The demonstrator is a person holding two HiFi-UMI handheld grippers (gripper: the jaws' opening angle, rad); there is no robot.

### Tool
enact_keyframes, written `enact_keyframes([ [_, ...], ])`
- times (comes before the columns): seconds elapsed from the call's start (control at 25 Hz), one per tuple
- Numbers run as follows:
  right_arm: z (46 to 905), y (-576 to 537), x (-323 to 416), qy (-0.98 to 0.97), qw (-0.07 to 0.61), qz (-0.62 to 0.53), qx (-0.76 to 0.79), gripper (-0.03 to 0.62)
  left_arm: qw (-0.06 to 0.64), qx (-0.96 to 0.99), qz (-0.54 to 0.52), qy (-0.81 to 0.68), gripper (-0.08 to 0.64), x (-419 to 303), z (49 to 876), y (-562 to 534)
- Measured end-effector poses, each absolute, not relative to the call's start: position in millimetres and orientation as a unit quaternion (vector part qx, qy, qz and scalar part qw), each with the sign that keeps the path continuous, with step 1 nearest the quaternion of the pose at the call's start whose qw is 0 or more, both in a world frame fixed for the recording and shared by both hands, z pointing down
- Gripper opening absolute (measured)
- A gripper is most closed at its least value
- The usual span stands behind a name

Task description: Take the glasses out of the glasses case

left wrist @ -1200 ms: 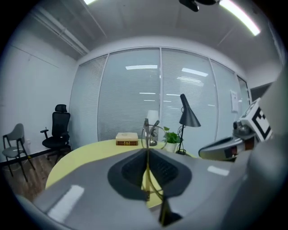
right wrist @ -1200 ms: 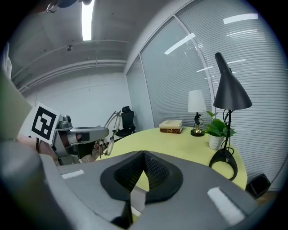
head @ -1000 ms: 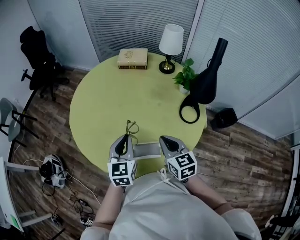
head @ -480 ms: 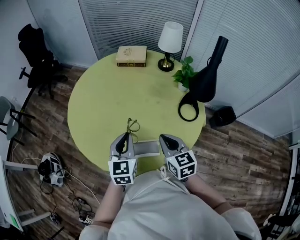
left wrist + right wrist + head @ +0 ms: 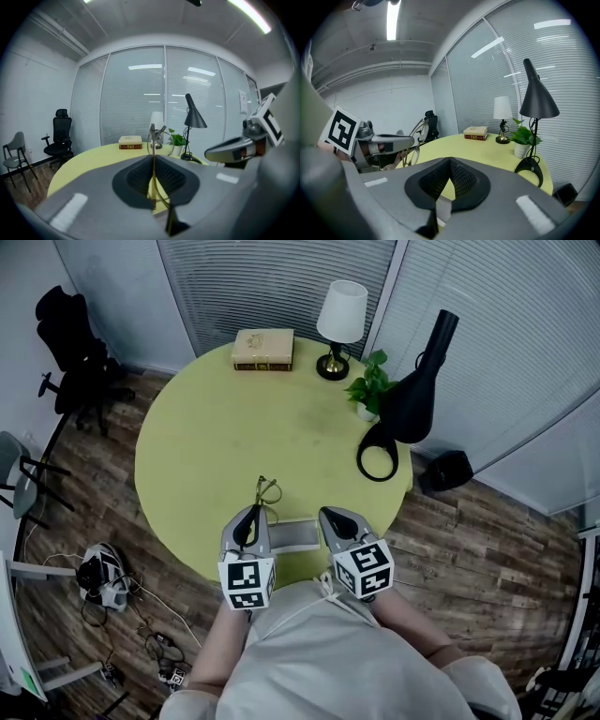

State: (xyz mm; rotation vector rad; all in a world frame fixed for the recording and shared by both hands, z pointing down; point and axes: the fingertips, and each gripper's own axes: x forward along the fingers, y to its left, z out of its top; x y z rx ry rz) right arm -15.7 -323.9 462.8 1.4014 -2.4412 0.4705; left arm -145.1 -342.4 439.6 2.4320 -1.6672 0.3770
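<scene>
Left hand-held gripper (image 5: 251, 516) sits at the 6 o'clock edge of the round yellow-green surface (image 5: 206, 427), its jaws closed on a thin temple arm of the glasses (image 5: 265, 493). The wire frame stands up past the jaw tips toward 12 o'clock, out of the glasses case (image 5: 292, 538) and off the surface. The pale grey case lies between the two tools, at 3 o'clock from the left one. On its far side is the right hand-held gripper (image 5: 330, 519), with its jaws pressed together on an edge of the case.

A book (image 5: 263, 349) lies at the surface's 12 o'clock rim. A white-shaded lamp (image 5: 339, 324) stands near 1 o'clock, a potted plant (image 5: 370, 390) near 2 o'clock, and a black desk lamp (image 5: 412, 399) at about 3 o'clock.
</scene>
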Motion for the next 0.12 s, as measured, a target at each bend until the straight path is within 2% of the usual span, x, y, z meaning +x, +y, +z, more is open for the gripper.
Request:
enact_keyframes([
  [0.12,461.2,-322.8,-16.5,-0.846,0.143,0.163,0.487,0.0,0.082,0.815,0.13,-0.558,0.015,-145.6,438.5,-340.7],
])
